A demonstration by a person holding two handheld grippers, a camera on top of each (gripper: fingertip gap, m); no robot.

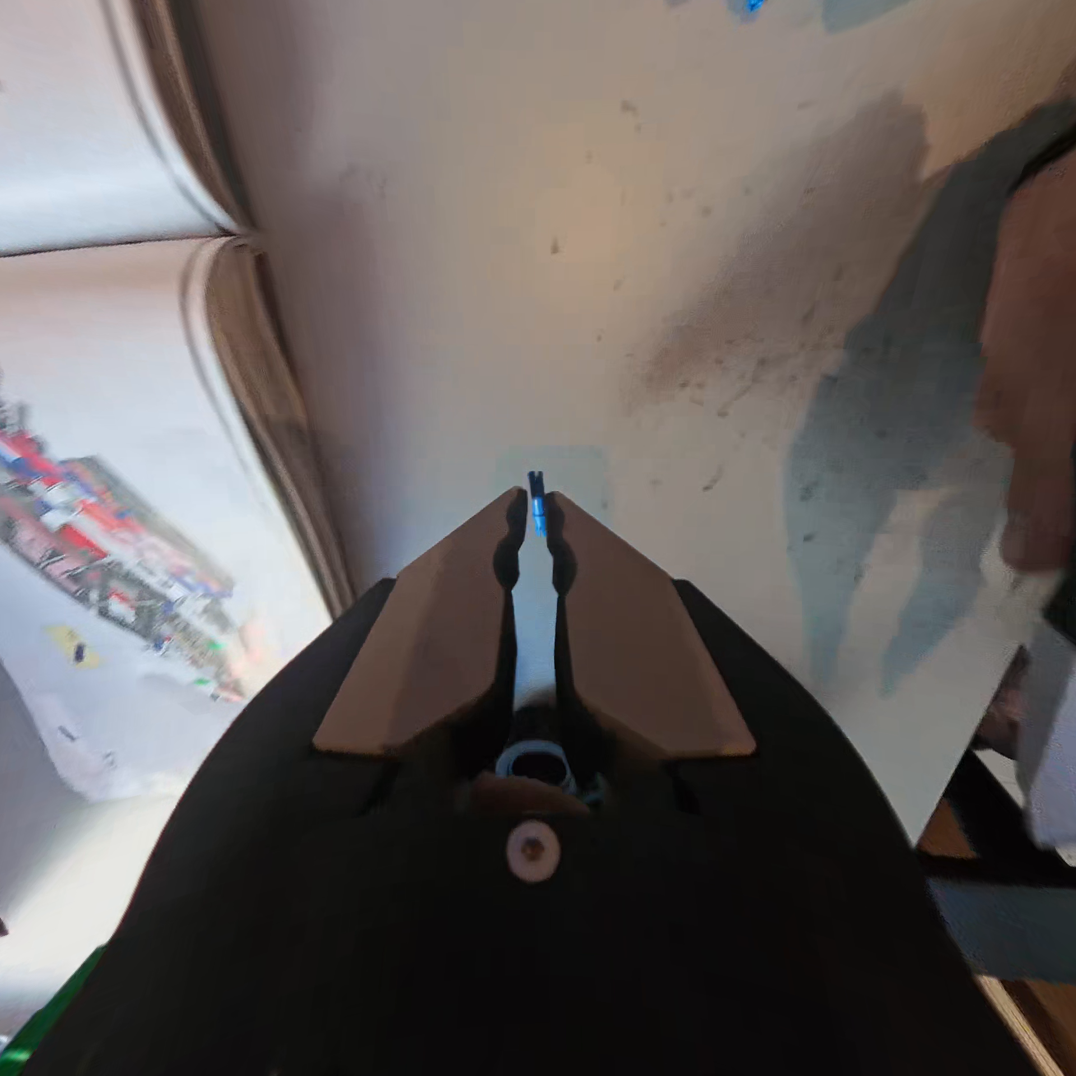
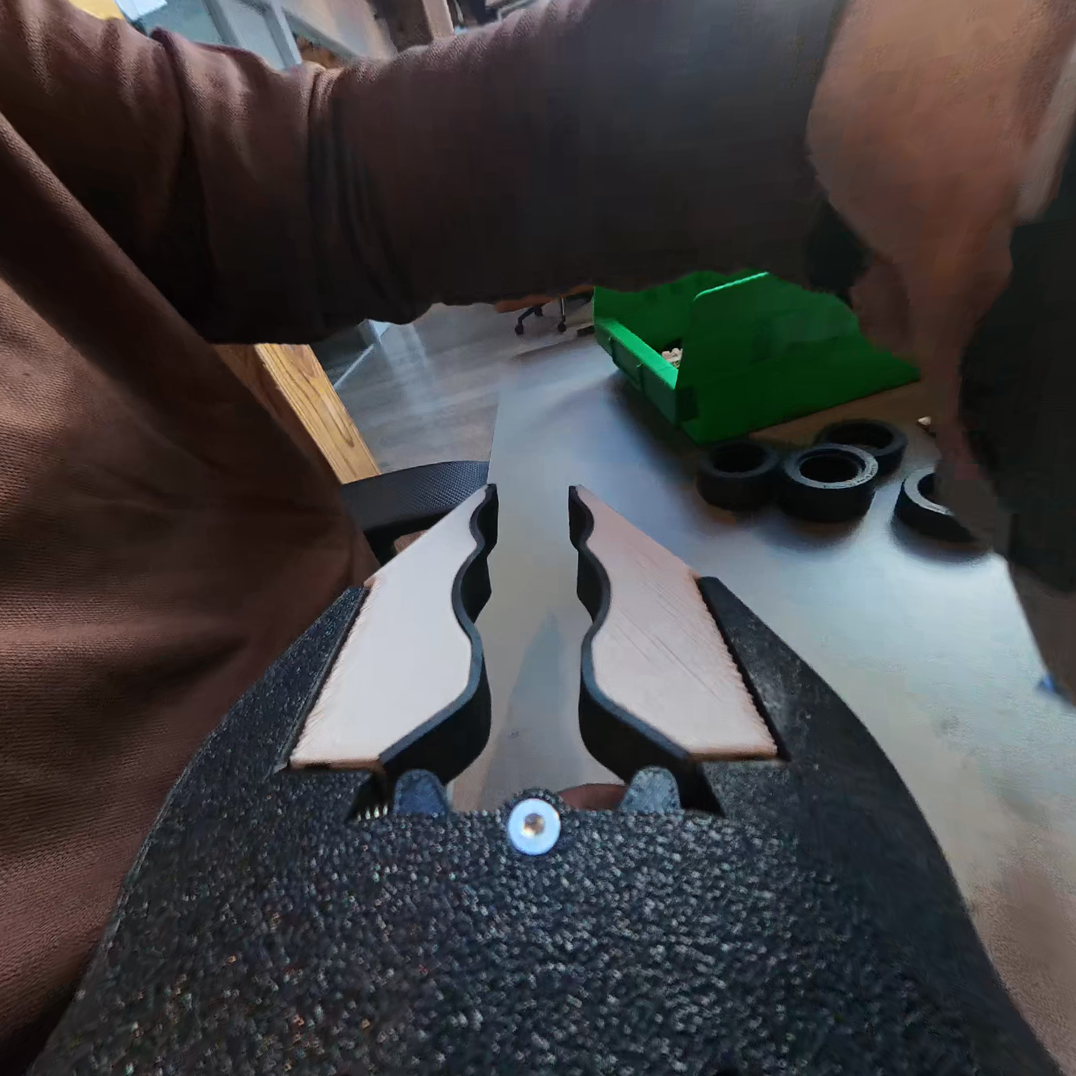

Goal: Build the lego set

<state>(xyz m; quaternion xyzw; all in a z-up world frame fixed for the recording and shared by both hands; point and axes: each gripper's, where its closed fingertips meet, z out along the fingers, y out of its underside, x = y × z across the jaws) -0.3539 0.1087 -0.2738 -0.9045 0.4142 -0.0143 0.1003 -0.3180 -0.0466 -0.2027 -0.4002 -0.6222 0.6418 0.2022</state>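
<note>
**Blue pin pinched in the left gripper, right gripper empty**

The left gripper (image 1: 536,495) is clamped on a small blue pin (image 1: 535,504), held at the very fingertips above the pale table (image 1: 524,204). An open instruction booklet (image 1: 116,361) lies to the left, its pages blurred.

The right gripper (image 2: 533,495) has its fingers apart with nothing between them. Beyond it, black tyres (image 2: 827,474) sit clustered on the table beside a green bin (image 2: 757,361). A brown sleeve (image 2: 407,174) crosses above.
</note>
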